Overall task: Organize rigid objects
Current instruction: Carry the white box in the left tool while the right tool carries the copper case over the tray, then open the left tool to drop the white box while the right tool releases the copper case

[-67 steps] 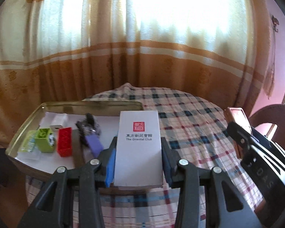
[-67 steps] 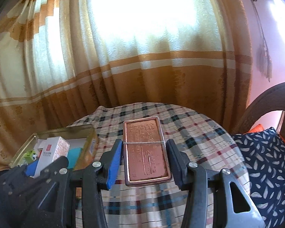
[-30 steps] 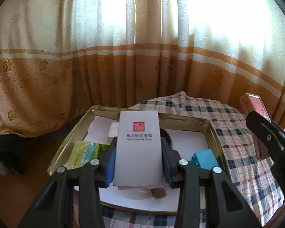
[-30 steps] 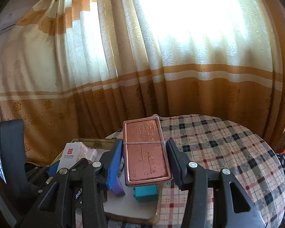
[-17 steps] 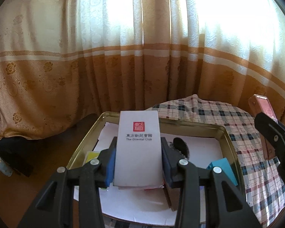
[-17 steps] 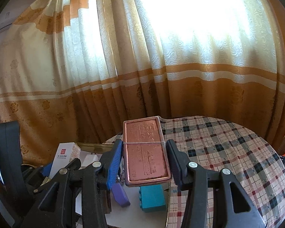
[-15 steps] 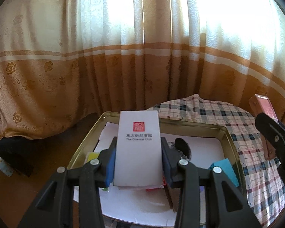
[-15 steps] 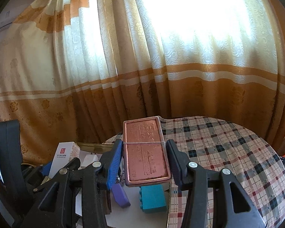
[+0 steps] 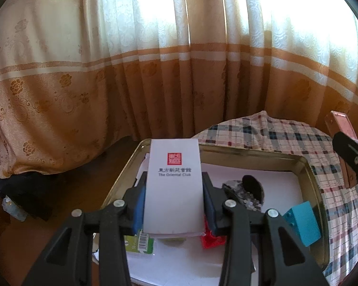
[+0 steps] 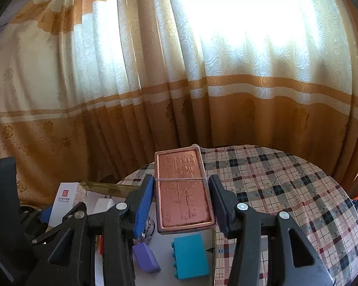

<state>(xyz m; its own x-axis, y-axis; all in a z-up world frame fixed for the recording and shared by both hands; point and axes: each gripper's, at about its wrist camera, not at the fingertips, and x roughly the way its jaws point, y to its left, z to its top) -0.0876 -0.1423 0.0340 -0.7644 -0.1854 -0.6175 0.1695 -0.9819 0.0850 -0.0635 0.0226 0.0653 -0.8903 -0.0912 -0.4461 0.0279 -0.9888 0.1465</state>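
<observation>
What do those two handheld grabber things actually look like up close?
Both look alike. The left tool and right tool are matte black plastic frames with triangular cut-outs and round silver screws. Each has one blue ribbed finger pad and one black. No cables or sleeves show.

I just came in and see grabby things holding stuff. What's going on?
Someone is tidying things into a metal tray. The left gripper holds a white box above the tray, and the right gripper holds a copper-colored tin over its edge. A teal block and purple piece lie inside.
</observation>
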